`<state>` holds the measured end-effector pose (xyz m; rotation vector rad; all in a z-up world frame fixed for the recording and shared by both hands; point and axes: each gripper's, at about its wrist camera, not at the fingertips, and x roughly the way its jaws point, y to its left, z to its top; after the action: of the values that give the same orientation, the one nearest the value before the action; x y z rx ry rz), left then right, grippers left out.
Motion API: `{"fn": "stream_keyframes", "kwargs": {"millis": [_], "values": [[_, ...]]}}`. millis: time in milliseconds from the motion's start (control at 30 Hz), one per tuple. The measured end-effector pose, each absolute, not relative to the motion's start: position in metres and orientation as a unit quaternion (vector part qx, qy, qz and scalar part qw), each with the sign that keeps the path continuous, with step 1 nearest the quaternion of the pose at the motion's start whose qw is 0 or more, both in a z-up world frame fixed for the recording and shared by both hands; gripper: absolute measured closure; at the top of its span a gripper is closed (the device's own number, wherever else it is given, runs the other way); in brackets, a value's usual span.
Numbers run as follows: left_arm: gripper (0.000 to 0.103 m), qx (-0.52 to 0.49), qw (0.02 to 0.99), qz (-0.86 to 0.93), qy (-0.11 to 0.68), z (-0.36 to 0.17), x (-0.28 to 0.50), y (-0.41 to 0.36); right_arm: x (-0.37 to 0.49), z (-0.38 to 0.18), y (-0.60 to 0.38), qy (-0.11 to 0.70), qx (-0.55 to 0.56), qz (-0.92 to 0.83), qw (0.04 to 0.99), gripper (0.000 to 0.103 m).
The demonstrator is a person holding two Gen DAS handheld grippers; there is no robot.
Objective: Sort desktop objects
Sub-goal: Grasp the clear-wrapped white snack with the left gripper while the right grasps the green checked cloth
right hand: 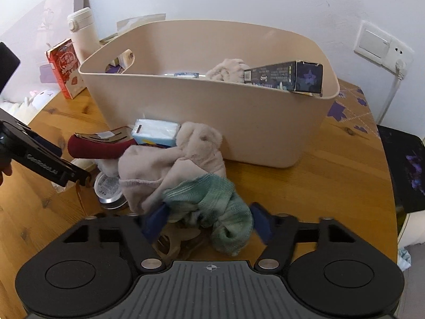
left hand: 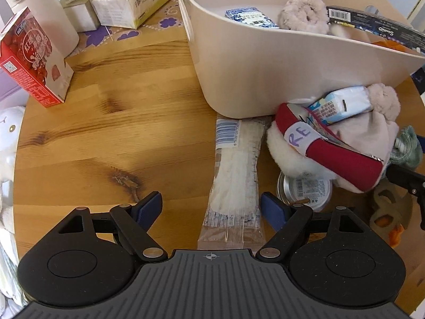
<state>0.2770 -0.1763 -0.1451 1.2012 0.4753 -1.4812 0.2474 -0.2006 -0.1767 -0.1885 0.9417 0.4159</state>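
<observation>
A beige plastic bin (left hand: 265, 61) stands on the wooden table and holds a blue-white pack, a fluffy scrunchie and a dark box (right hand: 289, 75). My left gripper (left hand: 211, 208) is open, its jaws on either side of a clear-wrapped snack bar (left hand: 235, 183) lying in front of the bin. Beside it lies a pile: a red case (left hand: 334, 148), a tissue pack (left hand: 342, 106), a pink plush cloth (right hand: 170, 164) and a small tin (left hand: 305, 190). My right gripper (right hand: 208, 224) is open around a green cloth (right hand: 220, 212) at the pile's near edge.
A red carton (left hand: 32, 58), a white flask (left hand: 39, 8) and tissue packs (left hand: 130, 0) stand at the far left of the table. A white plush toy (left hand: 8, 133) lies off the left edge. A wall socket (right hand: 382, 46) is at the right.
</observation>
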Motion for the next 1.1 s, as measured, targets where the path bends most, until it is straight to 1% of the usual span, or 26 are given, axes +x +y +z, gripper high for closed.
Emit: {"fn": "stream_keyframes", "kwargs": {"millis": [67,133,167,233,267,300,333,367,400,533,967,1100], "values": [[0.021,0.509,0.554,-0.627,0.202,-0.146,0.275,-0.176,0.249,-0.177,-0.202,0.451,-0.089,0.205,0.864,0.042],[0.026,0.511,0.552,-0.626,0.205,-0.148,0.274,-0.177,0.25,-0.177,-0.203,0.453,-0.089,0.213,0.861,0.055],[0.032,0.512,0.55,-0.626,0.207,-0.148,0.273,-0.178,0.25,-0.176,-0.203,0.454,-0.089,0.215,0.86,0.059],[0.037,0.514,0.551,-0.627,0.198,-0.148,0.272,-0.176,0.251,-0.176,-0.203,0.456,-0.09,0.221,0.858,0.074],[0.043,0.512,0.55,-0.63,0.196,-0.147,0.272,-0.175,0.251,-0.177,-0.204,0.457,-0.091,0.223,0.856,0.078],[0.051,0.511,0.55,-0.631,0.195,-0.146,0.271,-0.175,0.251,-0.177,-0.204,0.457,-0.091,0.224,0.856,0.087],[0.055,0.511,0.55,-0.632,0.194,-0.146,0.271,-0.175,0.252,-0.178,-0.205,0.459,-0.091,0.224,0.855,0.093],[0.065,0.511,0.549,-0.632,0.193,-0.145,0.27,-0.175,0.252,-0.178,-0.206,0.461,-0.093,0.223,0.854,0.095],[0.066,0.513,0.548,-0.632,0.193,-0.144,0.27,-0.175,0.252,-0.179,-0.208,0.461,-0.094,0.224,0.854,0.095],[0.069,0.515,0.55,-0.63,0.189,-0.143,0.271,-0.173,0.25,-0.179,-0.213,0.458,-0.102,0.228,0.853,0.099],[0.072,0.511,0.553,-0.634,0.174,-0.137,0.284,-0.149,0.228,-0.163,-0.227,0.43,-0.103,0.212,0.872,0.099],[0.075,0.506,0.555,-0.639,0.169,-0.129,0.289,-0.142,0.219,-0.155,-0.23,0.42,-0.103,0.205,0.878,0.099]]}}
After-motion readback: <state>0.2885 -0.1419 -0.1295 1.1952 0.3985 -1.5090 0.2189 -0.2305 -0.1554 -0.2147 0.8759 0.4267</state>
